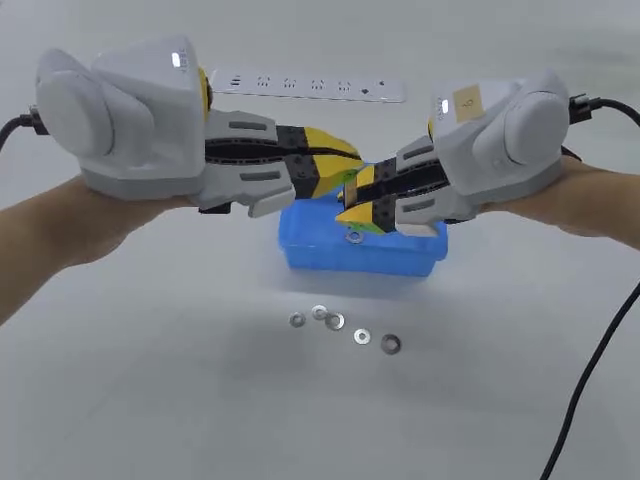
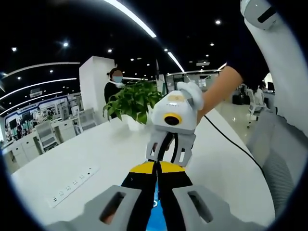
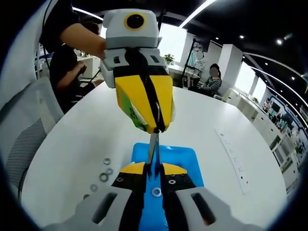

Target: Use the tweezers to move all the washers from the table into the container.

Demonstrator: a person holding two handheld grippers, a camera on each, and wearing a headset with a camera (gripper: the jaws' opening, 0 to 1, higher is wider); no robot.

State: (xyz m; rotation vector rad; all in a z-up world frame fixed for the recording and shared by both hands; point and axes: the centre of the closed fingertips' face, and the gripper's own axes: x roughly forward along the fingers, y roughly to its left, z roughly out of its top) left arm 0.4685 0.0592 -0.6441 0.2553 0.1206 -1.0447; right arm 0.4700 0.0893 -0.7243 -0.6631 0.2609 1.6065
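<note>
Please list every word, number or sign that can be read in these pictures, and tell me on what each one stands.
Tan label on the right gripper: one character, perhaps "6", too small to be sure.
Power strip: no legible marking.
Nothing else carries readable text.
</note>
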